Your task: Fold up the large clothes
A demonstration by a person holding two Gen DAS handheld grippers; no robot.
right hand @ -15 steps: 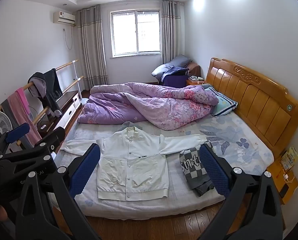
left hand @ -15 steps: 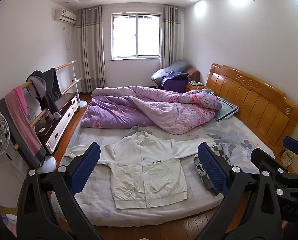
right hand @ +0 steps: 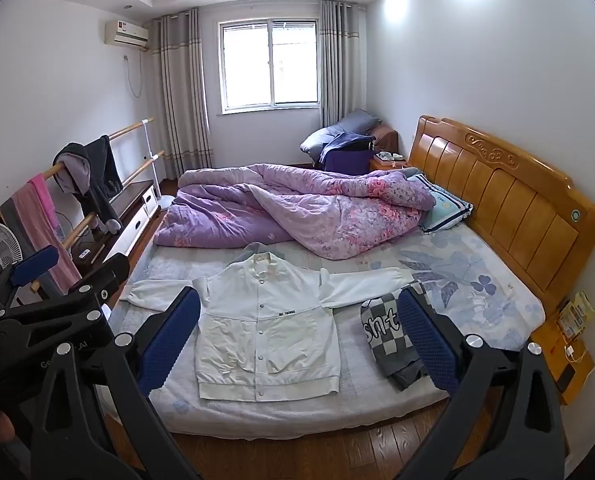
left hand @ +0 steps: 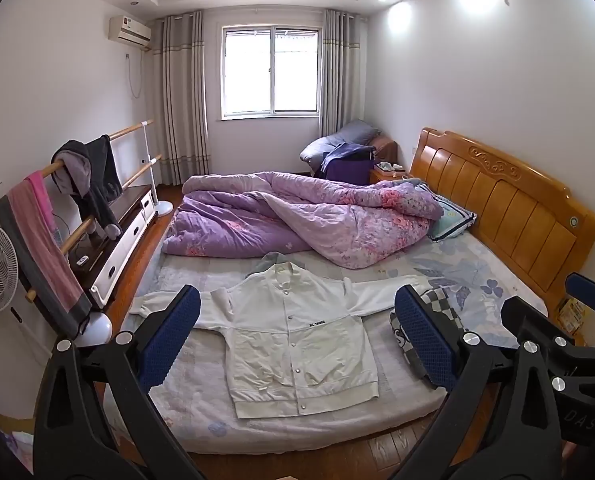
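Above the bed's (left hand: pixel 337 432) near edge, both claws (left hand: pixel 297 340) (right hand: pixel 299 338) tilt downward, wide open, empty.

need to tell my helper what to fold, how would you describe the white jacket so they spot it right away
Start at the bed with the wooden headboard. The white jacket lies flat near its front edge, sleeves spread, snaps down the middle. The checkered sweater beside it is already folded.

Both the left gripper (left hand: pixel 297 344) and right gripper (right hand: pixel 299 340) tilt downward, fingers spread wide.
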